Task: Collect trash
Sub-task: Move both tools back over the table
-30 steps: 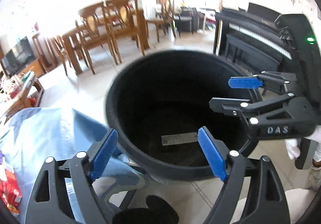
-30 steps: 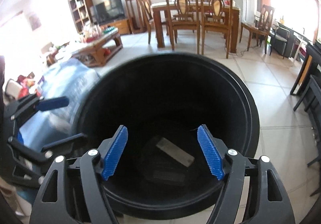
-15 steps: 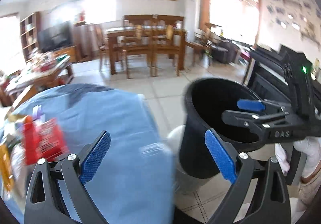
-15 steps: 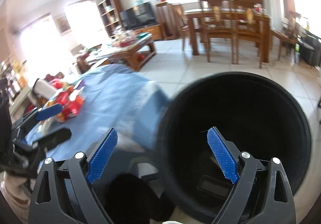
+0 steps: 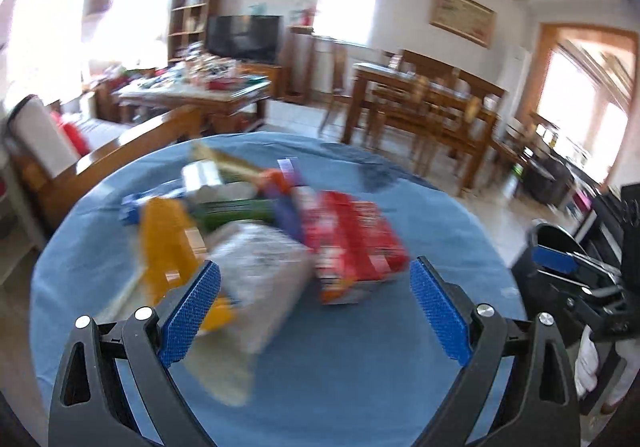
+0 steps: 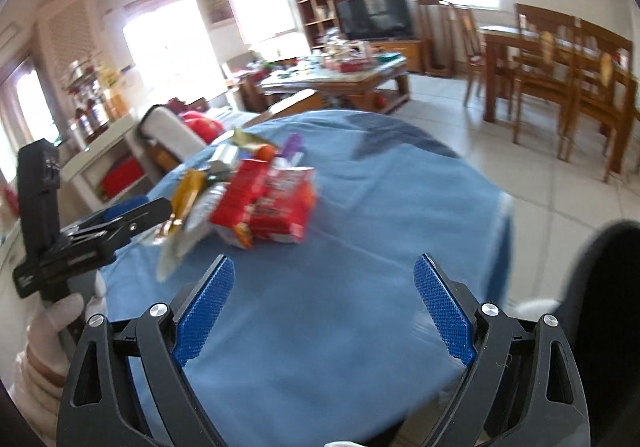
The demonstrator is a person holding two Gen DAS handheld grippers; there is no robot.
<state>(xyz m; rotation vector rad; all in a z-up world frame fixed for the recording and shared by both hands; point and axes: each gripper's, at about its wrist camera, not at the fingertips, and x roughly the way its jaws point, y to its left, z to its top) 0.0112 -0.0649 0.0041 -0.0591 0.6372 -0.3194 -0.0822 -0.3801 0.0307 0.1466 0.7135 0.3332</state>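
Both tongs, left [image 5: 314, 311] and right [image 6: 324, 307], just opened wide, empty. Trash pile [image 5: 256, 227] on counter [image 5: 380, 367]: light, crinkly wrappers; I'd pinch the red pack's [image 6: 268, 203] edge.

A matt blue cloth [image 5: 400, 367] covers the round table. The red packets [image 5: 352, 243] near its far edge look like glossy printed wrapping. The gripper fingers [image 6: 442, 311] carry rough, textured blue pads on smooth black plastic arms with shiny metal rivets.
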